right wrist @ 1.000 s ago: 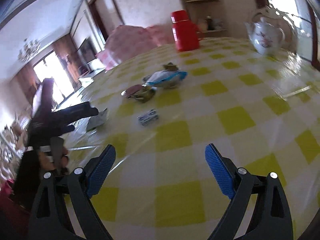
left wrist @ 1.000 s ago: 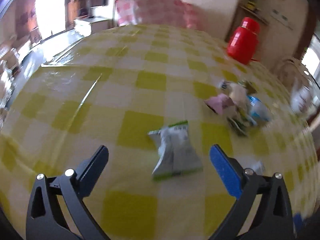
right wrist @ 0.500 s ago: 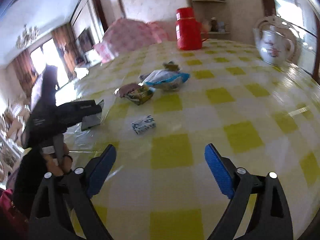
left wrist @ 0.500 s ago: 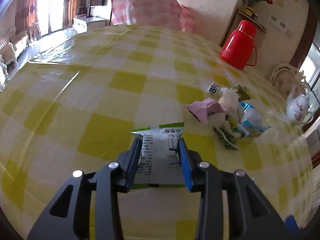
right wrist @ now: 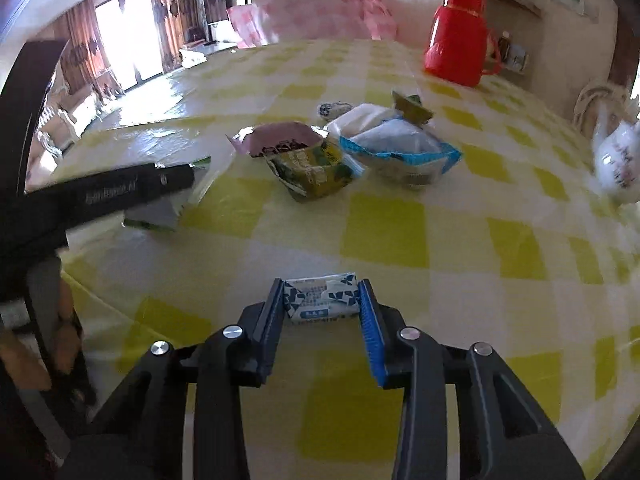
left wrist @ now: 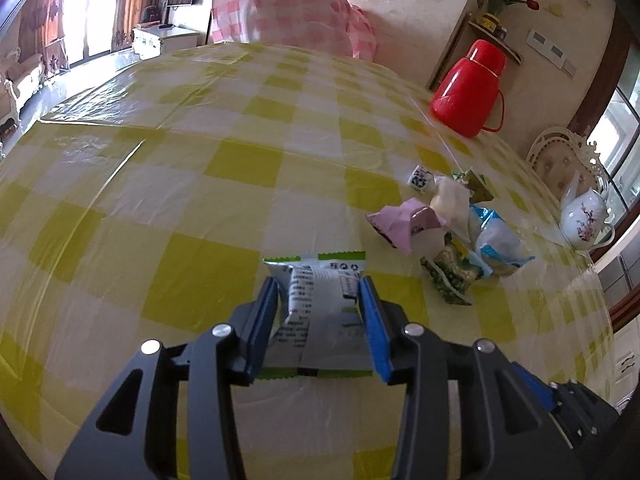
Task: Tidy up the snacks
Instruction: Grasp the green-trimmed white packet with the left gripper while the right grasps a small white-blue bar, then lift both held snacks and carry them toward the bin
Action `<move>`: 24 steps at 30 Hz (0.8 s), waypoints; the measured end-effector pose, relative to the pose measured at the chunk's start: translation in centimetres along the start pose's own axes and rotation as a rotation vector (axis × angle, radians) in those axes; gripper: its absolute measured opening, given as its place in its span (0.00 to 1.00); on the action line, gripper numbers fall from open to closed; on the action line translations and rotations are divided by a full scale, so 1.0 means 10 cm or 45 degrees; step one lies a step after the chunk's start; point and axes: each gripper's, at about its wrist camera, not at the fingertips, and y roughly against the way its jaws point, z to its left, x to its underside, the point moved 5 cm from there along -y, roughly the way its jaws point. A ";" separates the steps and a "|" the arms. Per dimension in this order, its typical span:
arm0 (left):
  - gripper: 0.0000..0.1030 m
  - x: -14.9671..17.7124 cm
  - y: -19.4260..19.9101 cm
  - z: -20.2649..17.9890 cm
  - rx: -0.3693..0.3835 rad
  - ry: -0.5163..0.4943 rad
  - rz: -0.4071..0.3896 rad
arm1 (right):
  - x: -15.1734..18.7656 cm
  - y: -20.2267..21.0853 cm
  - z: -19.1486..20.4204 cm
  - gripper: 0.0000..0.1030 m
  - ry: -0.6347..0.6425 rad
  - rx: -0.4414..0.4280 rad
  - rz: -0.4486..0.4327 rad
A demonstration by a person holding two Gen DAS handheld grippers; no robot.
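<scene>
In the left wrist view my left gripper [left wrist: 319,285] holds a white and green snack packet [left wrist: 320,316] that lies on the yellow checked table [left wrist: 160,160]. Both pads press its sides, and the jaws are opening slightly. The right wrist view shows one of that gripper's fingers [right wrist: 132,190] over the same packet [right wrist: 160,212]. My right gripper [right wrist: 322,283] is closing on a small blue and white packet [right wrist: 320,300], which both pads touch. Beyond lies a pile: a pink wrapper [right wrist: 280,140], a green-yellow packet [right wrist: 316,172] and a blue-edged white bag [right wrist: 400,148].
A red thermos [left wrist: 468,88] stands at the far right of the table, and a white teapot [left wrist: 584,220] stands near the right edge. A pink checked cover [left wrist: 296,12] rises behind the table. A person's hand [right wrist: 64,328] holds the left gripper's handle.
The left gripper went from wide open to closed on the white and green packet. The right gripper moved forward to the small blue and white packet and closed on it.
</scene>
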 end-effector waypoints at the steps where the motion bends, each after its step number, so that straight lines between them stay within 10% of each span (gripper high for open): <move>1: 0.43 0.00 0.00 -0.01 0.001 -0.004 0.001 | 0.03 0.09 -0.01 0.35 0.002 0.005 -0.041; 15: 0.36 0.05 0.07 -0.10 0.041 -0.095 -0.014 | 0.87 1.08 -0.68 0.35 -0.502 0.025 -0.293; 24: 0.35 0.33 0.46 -0.34 0.085 -0.182 -0.100 | 0.87 1.20 -0.64 0.35 -0.484 0.064 -0.334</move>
